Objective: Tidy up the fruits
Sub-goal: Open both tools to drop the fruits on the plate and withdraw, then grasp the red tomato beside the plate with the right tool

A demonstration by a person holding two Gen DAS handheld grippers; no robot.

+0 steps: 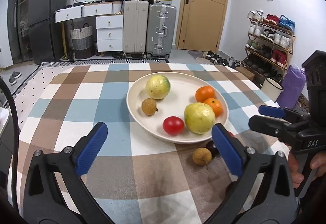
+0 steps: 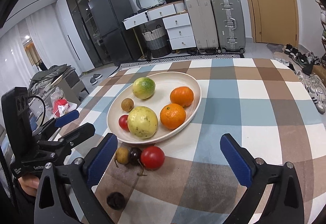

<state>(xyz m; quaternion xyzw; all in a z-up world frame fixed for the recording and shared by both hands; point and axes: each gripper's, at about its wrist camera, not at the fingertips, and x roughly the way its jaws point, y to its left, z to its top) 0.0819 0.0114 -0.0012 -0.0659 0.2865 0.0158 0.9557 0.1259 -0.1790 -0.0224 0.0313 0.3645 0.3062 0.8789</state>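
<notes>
A cream plate (image 1: 179,79) (image 2: 114,114) on the checked tablecloth holds two yellow-green fruits (image 1: 199,118) (image 2: 142,122), two oranges (image 2: 172,116), a small red tomato (image 1: 173,125) and a brown longan (image 1: 149,106). On the cloth in front of the plate lie a longan (image 2: 122,155) (image 1: 202,156), a dark fruit (image 2: 134,153), a red tomato (image 2: 152,157) and a dark shrivelled fruit (image 2: 115,200). My left gripper (image 1: 159,146) is open and empty, its right finger beside the loose fruits. My right gripper (image 2: 169,160) is open and empty, with the loose fruits between its fingers.
The checked table (image 1: 114,89) has bare cloth left and right of the plate. Beyond its far edge stand suitcases (image 1: 161,30), drawers (image 1: 110,32), a fridge (image 1: 44,14) and a shoe rack (image 1: 269,40). A white bucket (image 1: 272,89) stands off the table's right edge.
</notes>
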